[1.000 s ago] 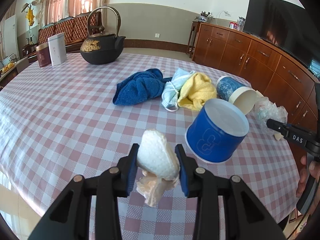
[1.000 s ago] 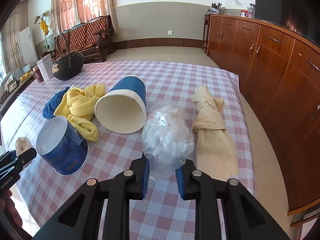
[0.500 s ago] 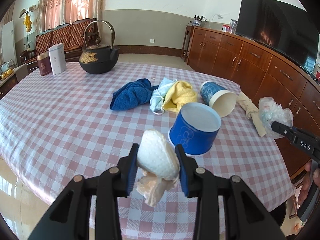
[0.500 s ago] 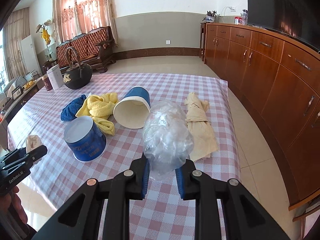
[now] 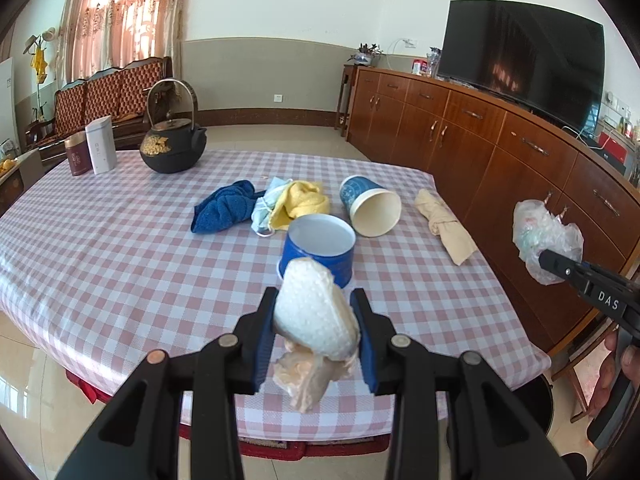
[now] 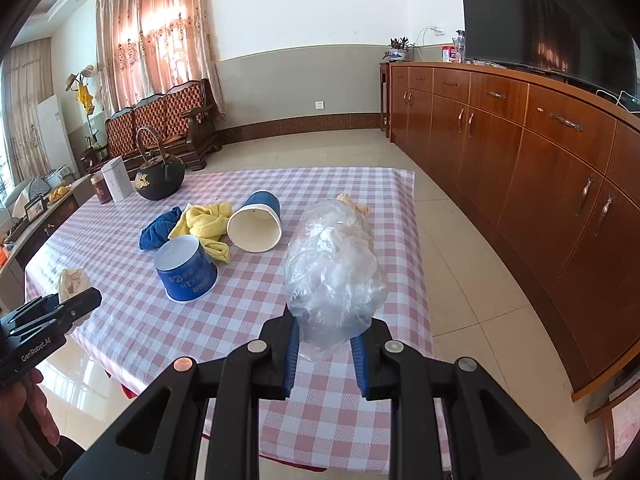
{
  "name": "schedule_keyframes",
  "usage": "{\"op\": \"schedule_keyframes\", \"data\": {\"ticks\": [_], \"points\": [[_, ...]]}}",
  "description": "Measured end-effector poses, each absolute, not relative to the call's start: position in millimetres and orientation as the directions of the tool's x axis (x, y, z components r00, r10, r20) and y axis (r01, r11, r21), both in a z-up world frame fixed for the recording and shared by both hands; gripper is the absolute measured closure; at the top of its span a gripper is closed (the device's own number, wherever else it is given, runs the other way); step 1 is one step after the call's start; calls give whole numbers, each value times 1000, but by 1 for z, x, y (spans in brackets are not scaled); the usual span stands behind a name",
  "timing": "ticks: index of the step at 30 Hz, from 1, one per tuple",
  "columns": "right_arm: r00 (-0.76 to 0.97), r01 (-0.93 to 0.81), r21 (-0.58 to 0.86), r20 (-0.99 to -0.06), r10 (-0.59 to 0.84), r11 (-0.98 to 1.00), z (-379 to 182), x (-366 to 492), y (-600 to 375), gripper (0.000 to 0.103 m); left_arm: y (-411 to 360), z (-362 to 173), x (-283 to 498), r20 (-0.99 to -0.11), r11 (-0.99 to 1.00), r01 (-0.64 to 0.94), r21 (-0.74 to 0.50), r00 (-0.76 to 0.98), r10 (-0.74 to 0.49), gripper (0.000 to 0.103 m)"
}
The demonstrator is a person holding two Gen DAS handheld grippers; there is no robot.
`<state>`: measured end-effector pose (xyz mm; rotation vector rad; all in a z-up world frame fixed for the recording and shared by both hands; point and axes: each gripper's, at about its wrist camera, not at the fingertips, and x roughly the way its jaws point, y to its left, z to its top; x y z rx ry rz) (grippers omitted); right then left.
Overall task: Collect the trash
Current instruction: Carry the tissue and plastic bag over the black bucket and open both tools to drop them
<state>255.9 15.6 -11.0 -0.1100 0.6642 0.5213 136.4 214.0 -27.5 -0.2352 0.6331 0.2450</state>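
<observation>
Left hand-held gripper [image 5: 316, 338] was clamped on a crumpled white paper wad [image 5: 314, 320], held in the air over the near edge of the worktop [image 5: 100, 240]. Right hand-held gripper [image 6: 326, 354] pinched a clear plastic bag [image 6: 334, 272] by its lower end, likewise lifted clear. No bin was visible. Judgement: carry both loads level with firm squeeze, since the bag looked slippery. Two blue paper cups [image 5: 320, 248] lay uncollected, one upturned, one on its side.
</observation>
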Motion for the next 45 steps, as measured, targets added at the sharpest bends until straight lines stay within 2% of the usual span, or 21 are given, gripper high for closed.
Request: {"op": "schedule_keyframes", "data": {"ticks": [20,45], "points": [[728,-339,58,-616,301,939,-7,205,-101,79,104,-9,140,-565,988,-56,-142,824,-34,65],[744,-119,50,-657,122,992,-28,175,-242,79,-32,-24,167,-593,958,236,-162,753,-285,65]]}}
